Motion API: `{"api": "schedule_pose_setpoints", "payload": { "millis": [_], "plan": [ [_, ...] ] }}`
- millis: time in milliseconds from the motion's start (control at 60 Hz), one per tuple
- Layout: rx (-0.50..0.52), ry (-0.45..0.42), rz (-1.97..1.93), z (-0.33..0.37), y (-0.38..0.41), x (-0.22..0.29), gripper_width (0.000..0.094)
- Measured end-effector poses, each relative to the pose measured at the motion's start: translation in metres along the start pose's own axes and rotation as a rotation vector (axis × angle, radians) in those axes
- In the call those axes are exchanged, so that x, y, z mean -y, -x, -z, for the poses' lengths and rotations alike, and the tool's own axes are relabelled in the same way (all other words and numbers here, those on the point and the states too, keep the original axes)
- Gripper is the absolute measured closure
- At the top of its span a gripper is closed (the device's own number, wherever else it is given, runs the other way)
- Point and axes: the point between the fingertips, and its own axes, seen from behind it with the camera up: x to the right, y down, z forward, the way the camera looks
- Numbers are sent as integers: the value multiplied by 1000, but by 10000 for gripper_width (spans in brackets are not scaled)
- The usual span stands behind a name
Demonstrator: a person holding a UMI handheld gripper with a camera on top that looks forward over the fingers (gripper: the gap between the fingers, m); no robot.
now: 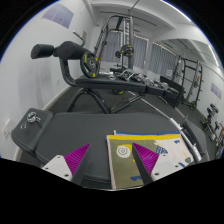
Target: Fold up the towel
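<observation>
The claw (111,160) stands open above a folded patterned towel (140,155) on the dark tabletop (70,130); gym equipment (100,65) stands far behind.

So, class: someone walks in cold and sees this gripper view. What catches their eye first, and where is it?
Most likely the folded towel, pale with yellow and blue stripes, lying on the dark table just ahead of the gripper, partly between its open fingers, whose magenta pads show at either side. Beyond the table stands black gym equipment with yellow accents, against a white wall.
</observation>
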Motion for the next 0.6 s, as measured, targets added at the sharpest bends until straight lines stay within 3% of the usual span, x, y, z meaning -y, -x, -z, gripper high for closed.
{"api": "schedule_pose_setpoints", "payload": {
  "millis": [183, 317, 417, 500, 517, 600],
  "plan": [
    [-19, 62, 22, -58, -13, -27, 85],
    [-4, 30, -28, -83, -19, -13, 144],
    [21, 45, -77, -99, -21, -9, 372],
    [-24, 60, -22, -108, -35, -6, 825],
    [-40, 63, -21, -109, -40, -6, 864],
    [-32, 80, -7, -110, -39, -5, 884]
  ]
}}
